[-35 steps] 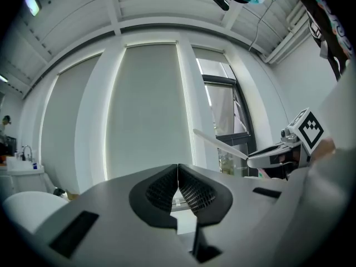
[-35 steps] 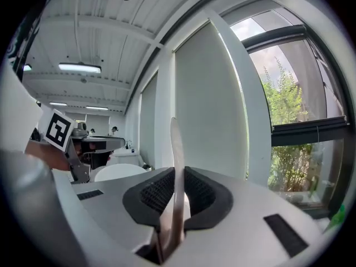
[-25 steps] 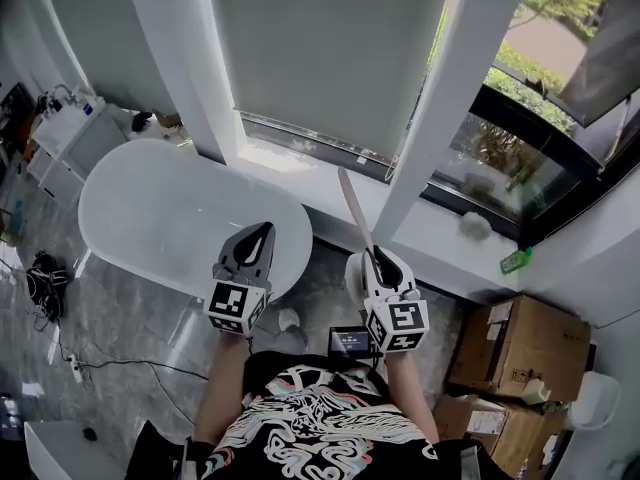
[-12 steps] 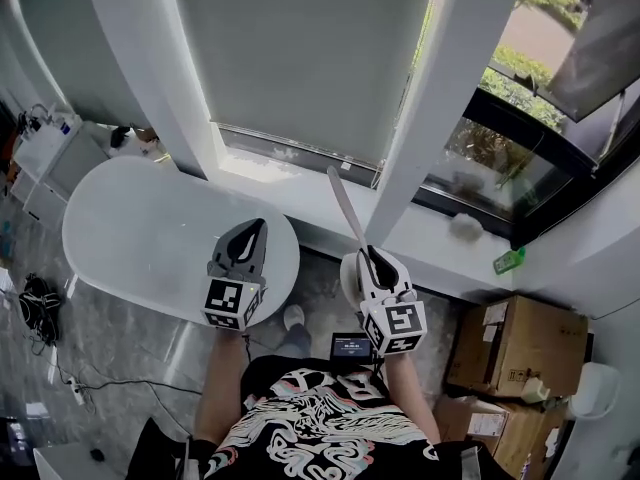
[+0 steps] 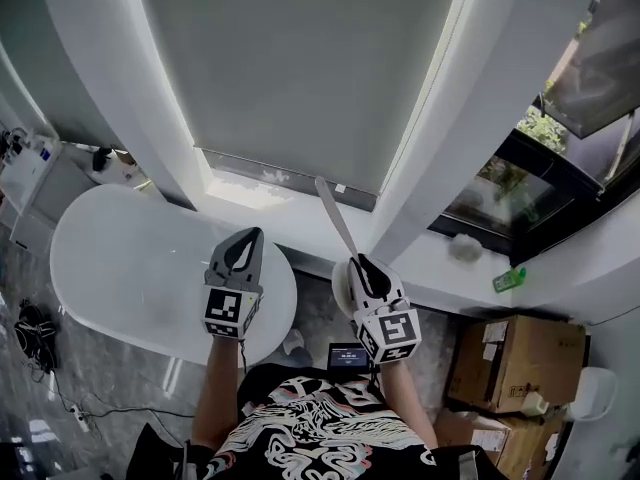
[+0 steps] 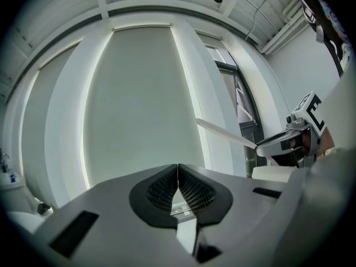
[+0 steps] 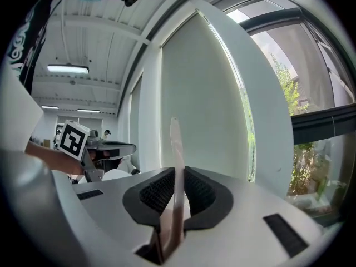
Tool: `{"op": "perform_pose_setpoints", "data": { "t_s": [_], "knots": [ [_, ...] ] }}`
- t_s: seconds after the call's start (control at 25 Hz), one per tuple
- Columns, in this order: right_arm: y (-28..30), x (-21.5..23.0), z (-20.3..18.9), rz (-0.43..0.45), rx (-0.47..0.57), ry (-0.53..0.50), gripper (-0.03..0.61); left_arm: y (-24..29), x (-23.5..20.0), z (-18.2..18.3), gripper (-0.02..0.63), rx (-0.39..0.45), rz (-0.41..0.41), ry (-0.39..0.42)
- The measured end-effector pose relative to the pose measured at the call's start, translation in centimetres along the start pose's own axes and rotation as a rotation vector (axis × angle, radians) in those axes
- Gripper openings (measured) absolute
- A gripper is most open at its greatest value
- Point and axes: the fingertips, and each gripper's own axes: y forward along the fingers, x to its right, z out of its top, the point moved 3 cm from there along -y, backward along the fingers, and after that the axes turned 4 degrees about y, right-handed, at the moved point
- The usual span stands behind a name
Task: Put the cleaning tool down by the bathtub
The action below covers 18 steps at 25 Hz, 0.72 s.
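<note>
Right gripper: I'm holding the right gripper [image 5: 362, 266] clamped on the tool [image 5: 338, 218]. In its own view both pads are pressing flat against the blade's faces [image 7: 175, 149], low on its length.
Left gripper: the left gripper [image 5: 246, 248] is riding along with its jaws meeting tip to tip and nothing between them [image 6: 177, 174].
Tool position: it's up in the air, poking out from the right gripper toward 11 o'clock in the head view, with the blind [image 5: 300, 68] behind it. It isn't touching the tub or the floor.
Tub: the tub [image 5: 130, 258] is lying below the left gripper, stretching off toward 9 o'clock. The tool is off its 3 o'clock end.
Handling: I'm reading it as a thin, flat, pale strip, probably light. It's standing out straight with no droop, so it looks fairly stiff.
Grip: smooth faces could be slippery, and with so much length past the pads it may swivel in the grip. Holding low, flat across the wide faces, looks right to me.
Put-down: I'm judging it isn't started yet, since the tool is well above the floor beside the tub.
</note>
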Motion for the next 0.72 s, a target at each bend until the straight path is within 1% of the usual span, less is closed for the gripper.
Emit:
{"op": "perform_pose_setpoints", "data": {
  "t_s": [0.28, 0.52, 0.72],
  "knots": [
    [7.6, 0.7, 1.0, -0.002, -0.014, -0.003, 0.071, 4.8, -6.2, -1.2, 0.017, 0.012, 0.005, -0.018],
    [12.1, 0.7, 0.5, -0.015, -0.026, 0.012, 0.071, 6.7, -9.8, -2.7, 0.017, 0.016, 0.001, -0.027],
    [14.1, 0.4, 0.7, -0.027, -0.035, -0.006, 0.071, 7.4, -12.1, -3.6, 0.017, 0.007, 0.005, -0.048]
  ]
}}
